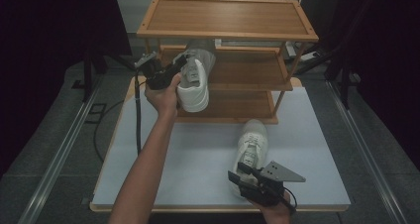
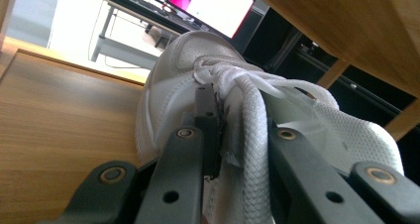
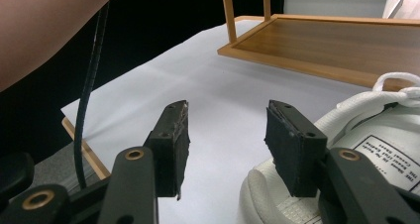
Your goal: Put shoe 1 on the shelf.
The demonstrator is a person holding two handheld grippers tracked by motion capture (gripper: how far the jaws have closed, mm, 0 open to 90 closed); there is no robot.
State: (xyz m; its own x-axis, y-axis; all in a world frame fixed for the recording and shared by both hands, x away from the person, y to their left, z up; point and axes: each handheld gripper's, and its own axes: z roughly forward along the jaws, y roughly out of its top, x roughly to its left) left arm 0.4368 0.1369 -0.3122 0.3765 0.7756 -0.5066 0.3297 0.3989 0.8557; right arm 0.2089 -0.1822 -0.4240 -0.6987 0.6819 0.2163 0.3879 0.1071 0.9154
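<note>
shoe (image 1: pixel 194 85) hangs from my left gripper (image 1: pixel 173 69), clamped at the laces to clear the rack (image 1: pixel 228 34) shelf. my right gripper (image 1: pixel 246 170) is wide beside the second shoe (image 1: pixel 252 142), ready to grip.

Two white sneakers: one (image 1: pixel 194 80) upper centre of the frame, one (image 1: pixel 250 147) lower right. One wooden rack (image 1: pixel 228 34), three shelves. Two grippers.

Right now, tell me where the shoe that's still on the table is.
In the high view, the shoe on the table lies right of centre, before the wooden rack, by the open right gripper.
</note>
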